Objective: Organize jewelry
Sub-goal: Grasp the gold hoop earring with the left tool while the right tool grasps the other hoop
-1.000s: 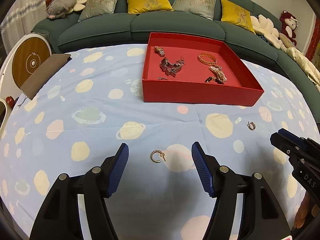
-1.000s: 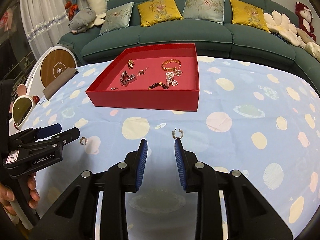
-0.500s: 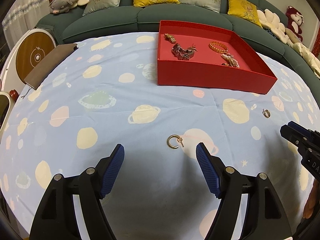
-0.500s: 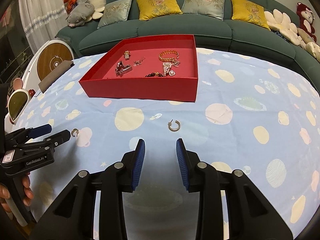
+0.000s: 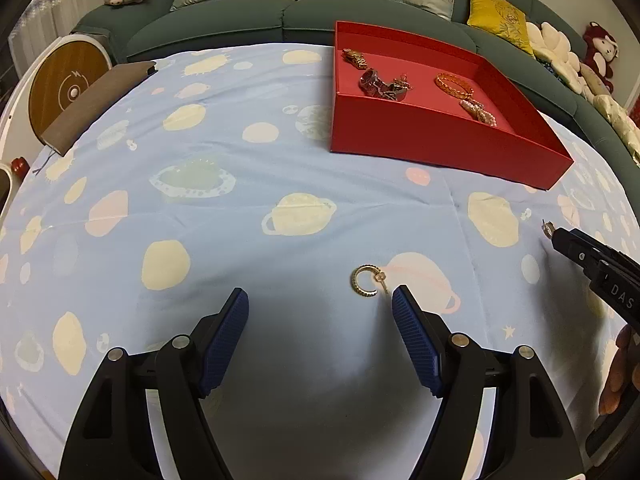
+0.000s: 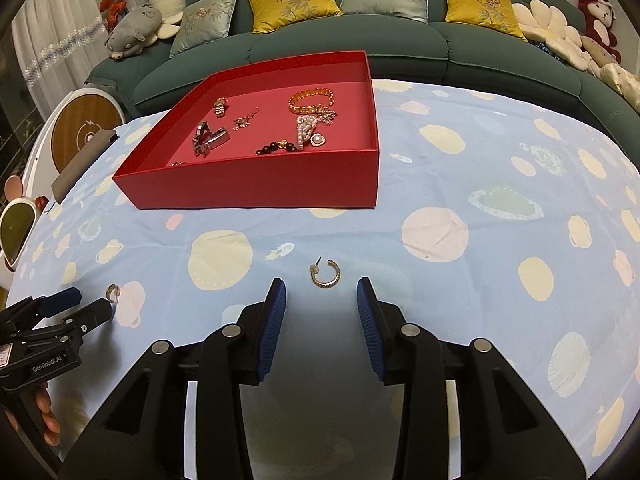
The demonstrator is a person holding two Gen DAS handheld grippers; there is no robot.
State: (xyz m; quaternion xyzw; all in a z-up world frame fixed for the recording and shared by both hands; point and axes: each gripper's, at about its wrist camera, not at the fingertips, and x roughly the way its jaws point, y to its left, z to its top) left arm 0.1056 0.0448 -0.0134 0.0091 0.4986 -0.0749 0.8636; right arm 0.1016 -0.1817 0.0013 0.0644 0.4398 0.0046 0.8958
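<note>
Fingers (image 6: 276, 320) opening by hoop earring (image 6: 325, 274); red tray (image 6: 256, 188) w/ bracelets.

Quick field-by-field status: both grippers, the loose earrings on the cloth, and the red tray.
left gripper: open, empty, above the gold hoop earring
right gripper: jaws opening, empty, above the second gold hoop earring
earrings: both flat on the blue planet-print cloth, just ahead of the fingertips
red cardboard tray: holds a gold chain bracelet, pearl piece, dark bead strand
</note>
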